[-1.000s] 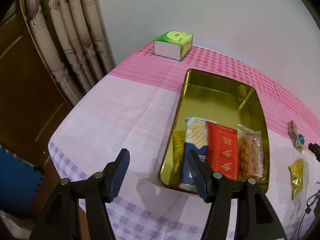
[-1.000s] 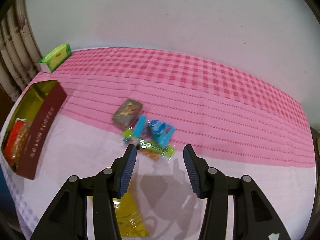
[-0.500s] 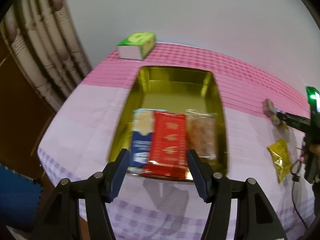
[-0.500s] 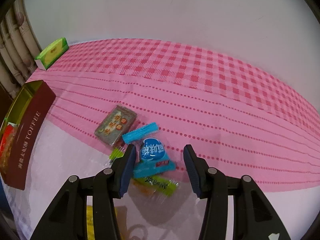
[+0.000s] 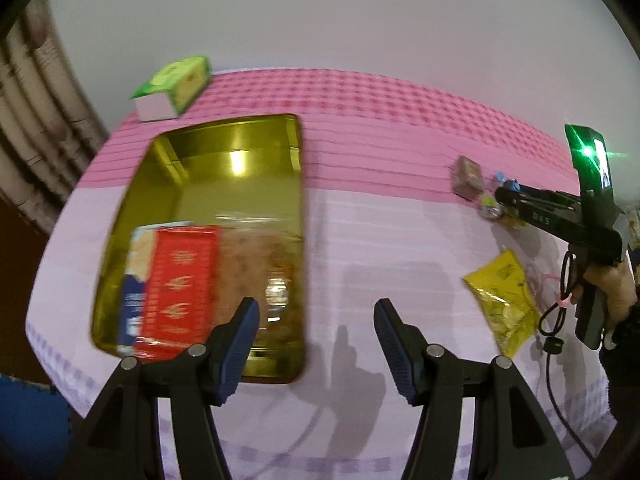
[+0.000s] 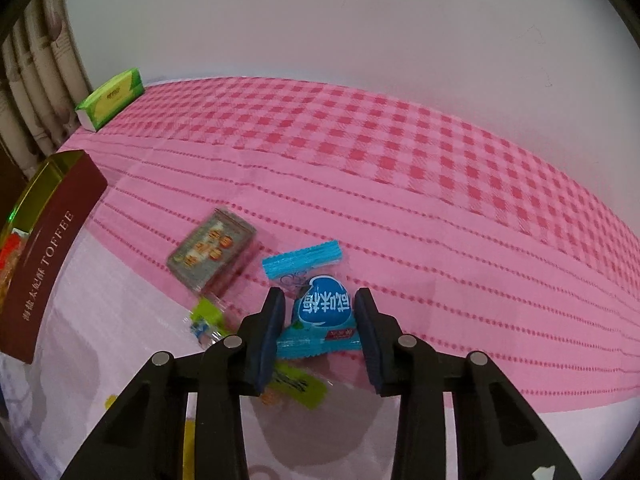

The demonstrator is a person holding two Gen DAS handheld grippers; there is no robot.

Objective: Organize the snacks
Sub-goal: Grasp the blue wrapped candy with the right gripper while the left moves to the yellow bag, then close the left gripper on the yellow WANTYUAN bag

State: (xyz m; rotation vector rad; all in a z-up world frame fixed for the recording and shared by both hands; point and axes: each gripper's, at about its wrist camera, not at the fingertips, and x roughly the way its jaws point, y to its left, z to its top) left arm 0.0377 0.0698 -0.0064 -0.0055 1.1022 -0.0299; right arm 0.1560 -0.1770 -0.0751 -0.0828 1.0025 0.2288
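Right gripper [image 6: 320, 322], fingers spread, straddles the blue candy packet [image 6: 322, 312]; it should close squarely on the bulge, avoiding the grey packet [image 6: 212, 250] at ten o'clock. Left gripper [image 5: 316, 330] hovers, fingers spread.

A blue candy packet [image 6: 325, 317] with white lettering is lying flat on the counter, among a grey snack pack [image 6: 211, 251] and a green wrapper [image 6: 295, 385]. A yellow snack bag [image 5: 505, 299] is lying apart, on the pale cloth. The gold toffee tin [image 5: 236, 136] is sitting open, holding a red packet [image 5: 180, 288], a blue biscuit pack [image 5: 134, 280] and a clear bag of brown snacks [image 5: 256, 264] side by side.
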